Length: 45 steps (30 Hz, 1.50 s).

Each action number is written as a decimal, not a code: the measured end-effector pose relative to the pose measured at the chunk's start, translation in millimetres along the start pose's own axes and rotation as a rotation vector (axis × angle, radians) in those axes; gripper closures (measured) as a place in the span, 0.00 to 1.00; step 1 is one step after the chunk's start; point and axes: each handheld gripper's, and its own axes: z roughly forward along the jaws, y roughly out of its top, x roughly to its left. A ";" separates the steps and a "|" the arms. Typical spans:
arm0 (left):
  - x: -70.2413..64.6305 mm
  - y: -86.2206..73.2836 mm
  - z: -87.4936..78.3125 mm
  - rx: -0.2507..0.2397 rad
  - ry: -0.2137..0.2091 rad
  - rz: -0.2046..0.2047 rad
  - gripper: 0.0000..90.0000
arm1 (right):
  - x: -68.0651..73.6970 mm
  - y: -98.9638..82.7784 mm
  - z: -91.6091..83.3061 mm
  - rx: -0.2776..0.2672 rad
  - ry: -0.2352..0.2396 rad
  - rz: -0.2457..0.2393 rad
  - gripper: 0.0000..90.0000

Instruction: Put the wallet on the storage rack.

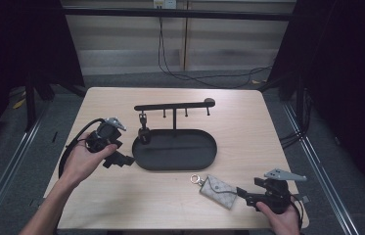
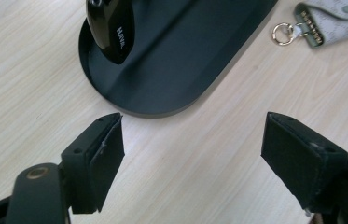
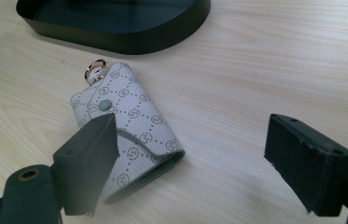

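Jaws wide on both sides, key pouch untouched

I see my right gripper (image 3: 190, 163) with jaws spread wide and holding nothing. The key pouch (image 3: 129, 140) lies flat on the surface (image 3: 265, 70), just beside the left jaw, its ring (image 3: 94, 69) pointing at the black tray (image 3: 115, 37). My left gripper (image 2: 192, 161) is equally wide and empty, near the tray's rim, where a black key fob (image 2: 111, 28) sits.

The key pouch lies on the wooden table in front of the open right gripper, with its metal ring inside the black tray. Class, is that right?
Not quite. The key pouch does lie on the table before the open right gripper, but its metal ring rests on the bare wood, short of the black tray. The right gripper view shows the gap.
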 end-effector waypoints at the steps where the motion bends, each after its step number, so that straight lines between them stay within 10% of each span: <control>1: 0.4 -2.5 0.7 -0.011 -0.003 -0.013 0.23 | 0.1 -0.1 -0.4 -0.001 0.000 0.003 0.19; 15: -18.8 -46.5 -0.6 -0.152 -0.004 -0.076 0.23 | 0.1 0.1 -0.1 0.000 0.001 0.006 0.19; 17: -20.6 -52.0 2.0 -0.139 0.046 -0.077 0.24 | 0.4 0.0 0.0 -0.001 0.000 0.004 0.19; 32: -27.0 -91.0 17.9 -0.214 0.050 -0.125 0.24 | -1.1 0.6 1.9 0.016 0.006 0.013 0.19; 45: -47.0 -136.5 26.6 -0.304 -0.018 -0.174 0.22 | -3.9 4.1 -1.6 0.001 0.021 0.036 0.21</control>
